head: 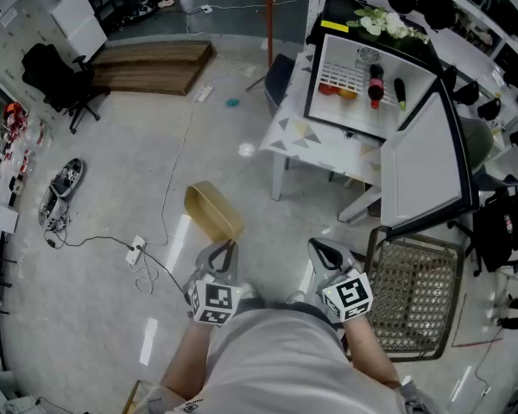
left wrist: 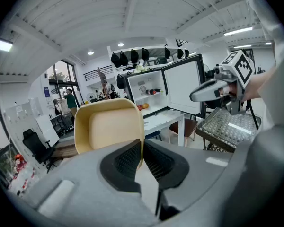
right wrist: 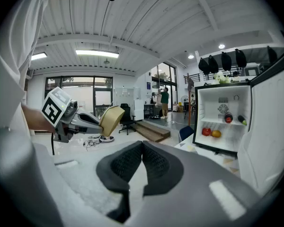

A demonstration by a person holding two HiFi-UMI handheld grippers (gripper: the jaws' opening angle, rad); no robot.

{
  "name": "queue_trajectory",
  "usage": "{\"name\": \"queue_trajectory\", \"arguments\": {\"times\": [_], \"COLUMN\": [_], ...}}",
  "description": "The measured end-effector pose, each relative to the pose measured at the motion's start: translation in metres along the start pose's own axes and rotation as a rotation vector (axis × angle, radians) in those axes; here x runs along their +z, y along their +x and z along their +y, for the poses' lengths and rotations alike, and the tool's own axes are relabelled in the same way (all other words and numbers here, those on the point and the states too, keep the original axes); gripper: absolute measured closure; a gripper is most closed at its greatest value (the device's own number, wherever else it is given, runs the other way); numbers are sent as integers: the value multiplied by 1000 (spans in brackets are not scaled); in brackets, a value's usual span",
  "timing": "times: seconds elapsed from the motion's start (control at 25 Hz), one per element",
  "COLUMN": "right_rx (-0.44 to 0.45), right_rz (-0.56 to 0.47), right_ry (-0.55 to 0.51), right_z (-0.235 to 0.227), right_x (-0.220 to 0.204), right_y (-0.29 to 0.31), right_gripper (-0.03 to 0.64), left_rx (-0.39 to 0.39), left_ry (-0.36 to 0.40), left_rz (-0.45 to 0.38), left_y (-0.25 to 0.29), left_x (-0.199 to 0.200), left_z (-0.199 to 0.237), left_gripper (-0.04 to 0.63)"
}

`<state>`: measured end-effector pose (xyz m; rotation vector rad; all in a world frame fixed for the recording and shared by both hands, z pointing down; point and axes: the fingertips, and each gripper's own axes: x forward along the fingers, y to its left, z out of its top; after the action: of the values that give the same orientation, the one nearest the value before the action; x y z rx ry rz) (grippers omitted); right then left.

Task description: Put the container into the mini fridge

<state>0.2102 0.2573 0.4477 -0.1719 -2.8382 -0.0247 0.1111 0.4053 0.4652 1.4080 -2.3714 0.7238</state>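
A tan rectangular container (head: 213,210) hangs above the floor, its rim pinched in my left gripper (head: 225,250). In the left gripper view the container (left wrist: 109,129) fills the middle, its edge caught between the dark pads (left wrist: 128,157). My right gripper (head: 327,253) is beside it, shut and empty; its pads (right wrist: 154,162) meet. The mini fridge (head: 369,80) stands open on a white table (head: 311,141) ahead, with fruit and bottles on its shelf. Its door (head: 427,166) swings toward me on the right. The fridge (right wrist: 222,122) shows at the right of the right gripper view.
A wire basket (head: 414,291) stands on the floor at my right, below the fridge door. A chair (head: 281,76) sits left of the table. Cables and a power strip (head: 136,250) lie on the floor at left. Wooden platform (head: 151,63) at the back.
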Motion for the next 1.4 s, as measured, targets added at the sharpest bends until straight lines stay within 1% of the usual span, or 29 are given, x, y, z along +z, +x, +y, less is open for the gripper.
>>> {"name": "queue_trajectory", "arguments": {"times": [0.16, 0.28, 0.4, 0.52, 0.68, 0.84, 0.96, 1.12, 1.24, 1.4], "right_rx": [-4, -14, -25, -45, -82, -107, -115, -129, -127, -118], "right_rz": [-2, 11, 13, 8, 32, 46, 59, 56, 56, 56], "right_ry": [-17, -30, -35, -41, -61, -60, -47, -22, -6, 13], "right_z": [18, 31, 41, 49, 61, 69, 70, 57, 42, 10], "right_x": [6, 8, 13, 19, 21, 19, 14, 9, 3, -2], "right_y": [15, 22, 30, 39, 52, 61, 68, 80, 90, 106], "right_gripper": [614, 614, 614, 614, 614, 614, 614, 614, 614, 614], "left_rx": [3, 9, -9, -23, -30, -58, -76, -93, -97, -90], "left_ry": [-31, -27, -38, -53, -72, -100, -97, -89, -65, -45], "left_rz": [-55, -90, -116, -123, -137, -185, -188, -170, -134, -116], "left_y": [-9, -16, -19, -19, -19, -17, -10, 9, 27, 59], "left_x": [-1, -3, -5, -12, -26, -28, -30, -31, -34, -20], "left_z": [24, 36, 46, 59, 80, 95, 100, 101, 99, 103], "left_gripper": [569, 569, 569, 569, 569, 569, 569, 569, 569, 569]}}
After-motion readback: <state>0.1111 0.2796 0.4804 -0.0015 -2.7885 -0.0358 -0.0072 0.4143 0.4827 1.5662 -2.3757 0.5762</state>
